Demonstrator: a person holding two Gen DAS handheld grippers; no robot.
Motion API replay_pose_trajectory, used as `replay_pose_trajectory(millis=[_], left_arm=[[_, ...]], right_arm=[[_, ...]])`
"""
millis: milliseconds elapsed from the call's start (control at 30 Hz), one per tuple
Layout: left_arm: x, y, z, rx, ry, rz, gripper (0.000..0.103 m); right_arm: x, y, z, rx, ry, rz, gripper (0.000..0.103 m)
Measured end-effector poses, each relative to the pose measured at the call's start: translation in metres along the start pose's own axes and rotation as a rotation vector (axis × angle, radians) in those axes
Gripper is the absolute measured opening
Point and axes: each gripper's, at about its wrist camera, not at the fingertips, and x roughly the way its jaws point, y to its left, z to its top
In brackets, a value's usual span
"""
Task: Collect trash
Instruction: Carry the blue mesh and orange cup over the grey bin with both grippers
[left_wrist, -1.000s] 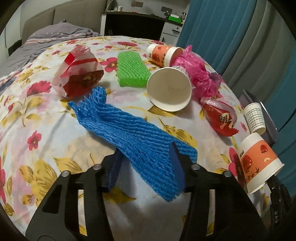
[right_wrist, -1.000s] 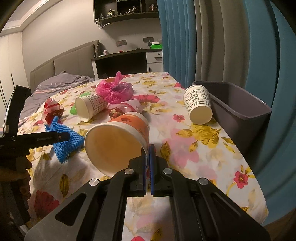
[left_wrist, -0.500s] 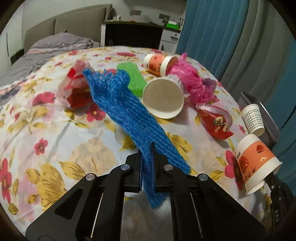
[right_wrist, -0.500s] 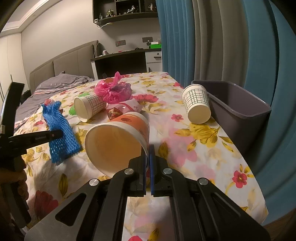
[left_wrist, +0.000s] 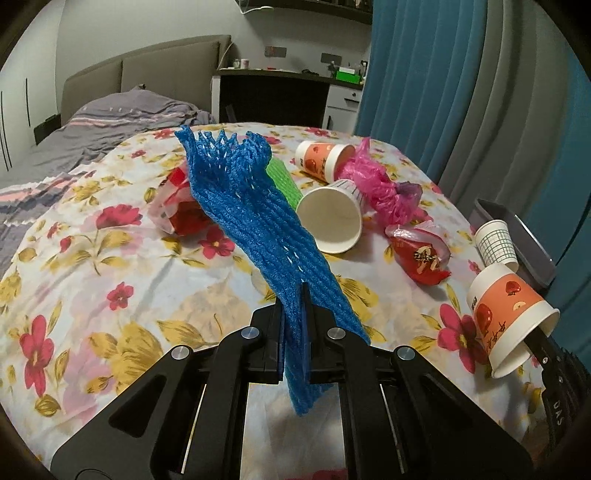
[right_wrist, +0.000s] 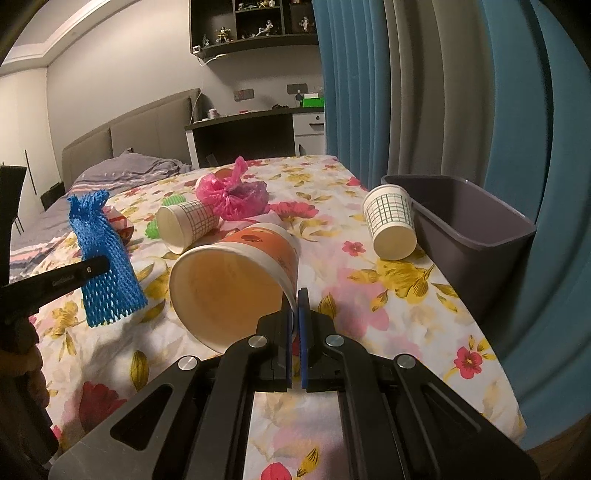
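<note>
My left gripper (left_wrist: 295, 295) is shut on a blue foam net (left_wrist: 251, 214), which hangs lifted off the flowered tablecloth (left_wrist: 110, 266); the same blue foam net (right_wrist: 105, 258) shows at the left of the right wrist view. My right gripper (right_wrist: 294, 295) is shut on the rim of an orange paper cup (right_wrist: 236, 277), held tilted above the cloth; that orange cup (left_wrist: 509, 317) appears at the right of the left wrist view. A dark grey bin (right_wrist: 476, 236) stands at the table's right edge.
Lying on the cloth are a checked cup (right_wrist: 391, 227) beside the bin, another checked cup (right_wrist: 188, 227), a pink plastic bag (right_wrist: 232, 195), a green foam net (left_wrist: 280, 181), red wrappers (left_wrist: 421, 254) (left_wrist: 181, 210) and a second orange cup (left_wrist: 325, 160). Blue curtains (right_wrist: 517, 110) hang behind the bin.
My left gripper closed on the blue foam net and lifted it off the cloth, so it now hangs upright. The right gripper and its orange cup stayed put.
</note>
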Motion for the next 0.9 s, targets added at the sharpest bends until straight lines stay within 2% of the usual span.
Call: replay_pose_trajectory(millis=[467, 900], left_arm=[[-0.024, 0.007, -0.001, -0.009, -0.060, 0.001, 0.006], [-0.035, 0.004, 0.002, 0.013, -0.083, -0.008, 0.006]], right_arm=[[-0.011, -0.007, 0.006, 0.007, -0.008, -0.005, 0.004], [-0.033, -0.031, 0.023, 0.038, -0.074, -0.040, 0.004]])
